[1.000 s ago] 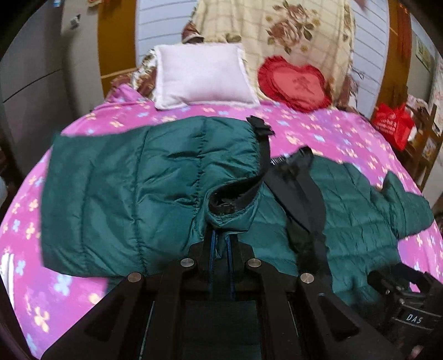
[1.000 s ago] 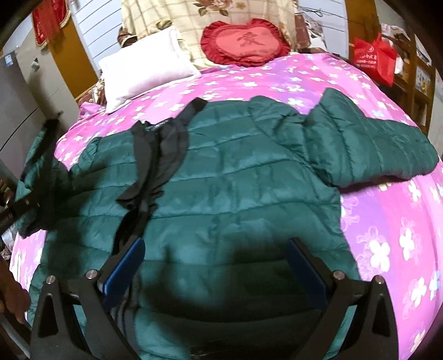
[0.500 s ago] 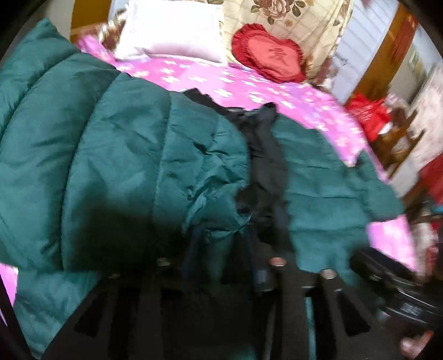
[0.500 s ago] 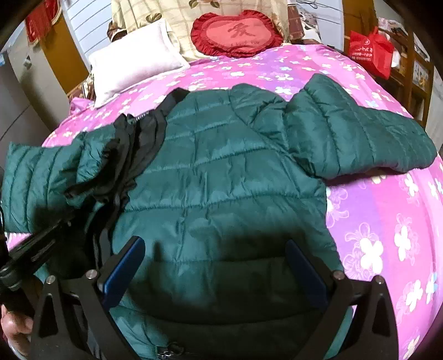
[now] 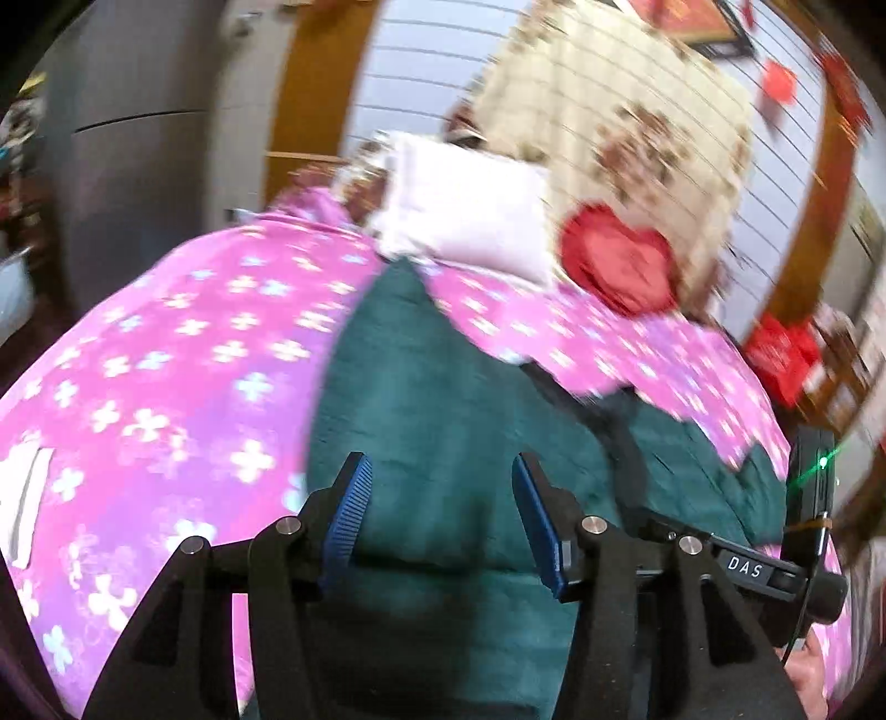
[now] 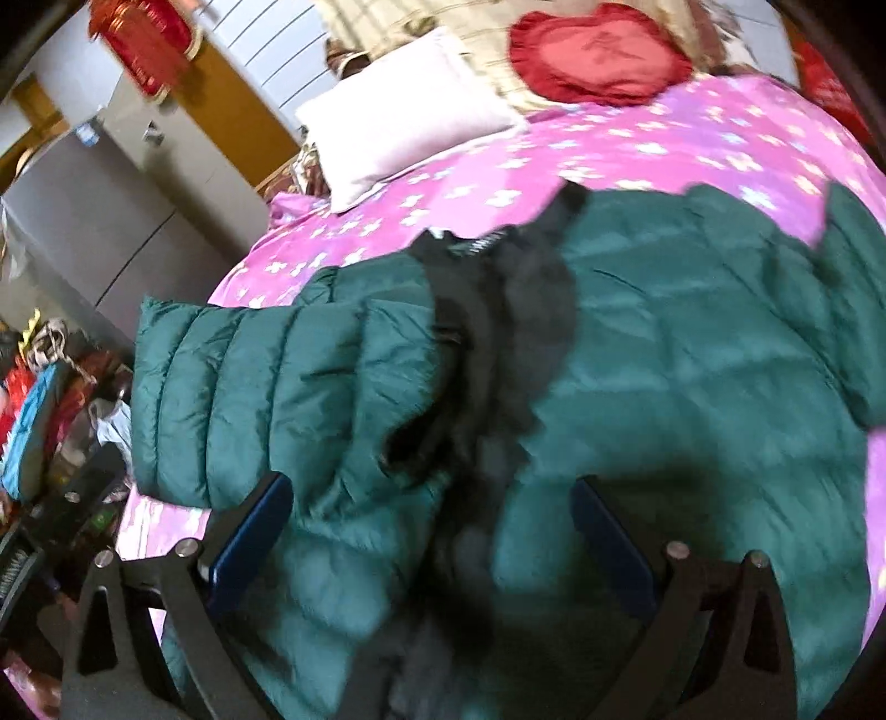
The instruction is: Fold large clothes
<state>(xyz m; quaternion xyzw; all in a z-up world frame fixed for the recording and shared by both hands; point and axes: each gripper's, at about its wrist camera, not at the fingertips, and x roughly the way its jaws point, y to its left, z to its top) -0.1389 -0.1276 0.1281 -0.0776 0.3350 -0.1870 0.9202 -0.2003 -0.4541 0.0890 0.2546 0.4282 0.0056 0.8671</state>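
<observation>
Half a second ago the left gripper [image 5: 440, 512] was pinched on a bunched green fold of the coat; now its blue-padded jaws stand wide with nothing between them, and the left sleeve it carried lies folded inward over the body. The right gripper [image 6: 432, 545] is spread wide and empty as it was, though its view has swung toward the coat's left half.

Taking the dark green quilted puffer jacket [image 6: 692, 376] as landmark: both grippers hover at its hem end, looking up its long axis toward the collar. The left gripper sits over the jacket's left part, the right one over the middle, with the black lining [image 6: 498, 343] of the open front directly ahead of it. The folded left sleeve [image 6: 266, 387] lies across the jacket's left side, its cuff end pointing outward past the jacket's edge. The other sleeve [image 6: 855, 299] is spread to the jacket's right, well apart from both tools but nearer the right gripper, so that one likely takes it next.

The jacket looks puffy, slippery and ribbed in horizontal channels. It lies on the pink flower-print bedspread [image 5: 183, 376], with a white pillow [image 6: 398, 111] and a red heart-shaped cushion [image 6: 598, 52] beyond its collar.
</observation>
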